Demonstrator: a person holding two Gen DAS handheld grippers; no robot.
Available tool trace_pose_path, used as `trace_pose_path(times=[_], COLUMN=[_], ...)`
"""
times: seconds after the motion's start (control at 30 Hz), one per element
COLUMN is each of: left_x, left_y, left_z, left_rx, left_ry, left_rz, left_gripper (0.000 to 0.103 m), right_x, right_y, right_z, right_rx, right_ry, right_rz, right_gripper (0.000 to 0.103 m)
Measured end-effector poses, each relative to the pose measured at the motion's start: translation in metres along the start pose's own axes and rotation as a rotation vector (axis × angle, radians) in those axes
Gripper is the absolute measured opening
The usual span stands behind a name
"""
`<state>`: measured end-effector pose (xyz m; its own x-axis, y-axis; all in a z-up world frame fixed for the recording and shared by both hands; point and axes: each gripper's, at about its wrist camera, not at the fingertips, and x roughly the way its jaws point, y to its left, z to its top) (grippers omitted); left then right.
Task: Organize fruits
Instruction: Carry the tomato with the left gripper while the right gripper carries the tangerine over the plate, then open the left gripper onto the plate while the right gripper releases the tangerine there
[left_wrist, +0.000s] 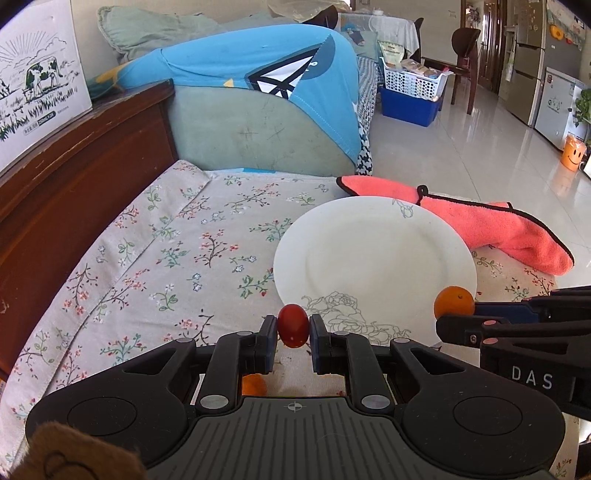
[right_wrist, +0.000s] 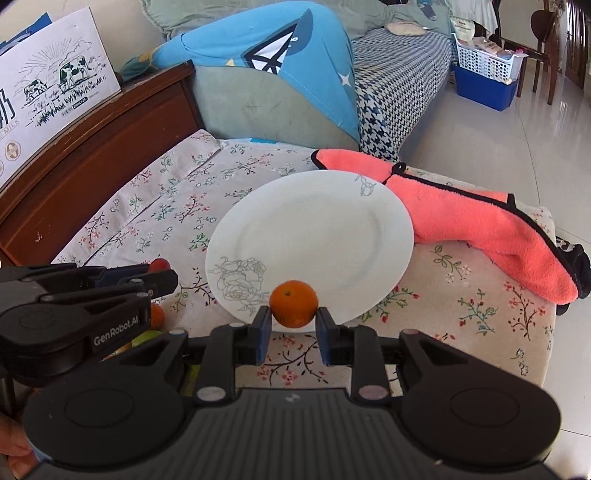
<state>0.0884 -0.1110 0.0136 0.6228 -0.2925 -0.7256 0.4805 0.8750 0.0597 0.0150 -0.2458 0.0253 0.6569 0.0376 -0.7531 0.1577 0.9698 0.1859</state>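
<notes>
We held a cherry tomato (left_wrist: 293, 331) in our left gripper (left_wrist: 293, 332) and a small orange (right_wrist: 294, 304) in our right gripper (right_wrist: 294, 321), both clamped at the near rim of the white plate (right_wrist: 314, 221).

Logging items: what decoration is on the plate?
Round white plate: grey outlined roses; right wrist view.

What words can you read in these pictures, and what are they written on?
"DAS": on the right hand-held gripper.
"GenRobot.AI": on the left hand-held gripper.
"MILK": on the white cow box, partly cut off.
Small print on the box and papers by the white basket: too blurred to read.
</notes>
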Motion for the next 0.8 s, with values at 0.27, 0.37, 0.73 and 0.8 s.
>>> trace_pose_path(times=[0.27, 0.37, 0.73, 0.8], left_x=[0.024, 0.035, 0.06, 0.063], left_y=[-0.01, -0.011, -0.014, -0.014], left_z=[0.012, 0.015, 0.027, 0.028], left_rx=[0.009, 0.012, 0.016, 0.016], left_ry=[0.034, 0.053, 0.081, 0.086], left_rz=[-0.028, -0.031, -0.039, -0.035], left_gripper=[0.016, 0.016, 0.016, 0.016], right_x=[0.019, 0.026, 0.043, 0.047], right_y=[-0.022, -0.026, -0.032, -0.033], right_z=[0.018, 0.022, 0.034, 0.035], right_rx=[0.037, 0.047, 0.079, 0.091], right_ry=[0.029, 0.037, 0.047, 0.052], right_rz=[-0.017, -0.027, -0.042, -0.048], right_gripper=[0.026, 0.026, 0.026, 0.026])
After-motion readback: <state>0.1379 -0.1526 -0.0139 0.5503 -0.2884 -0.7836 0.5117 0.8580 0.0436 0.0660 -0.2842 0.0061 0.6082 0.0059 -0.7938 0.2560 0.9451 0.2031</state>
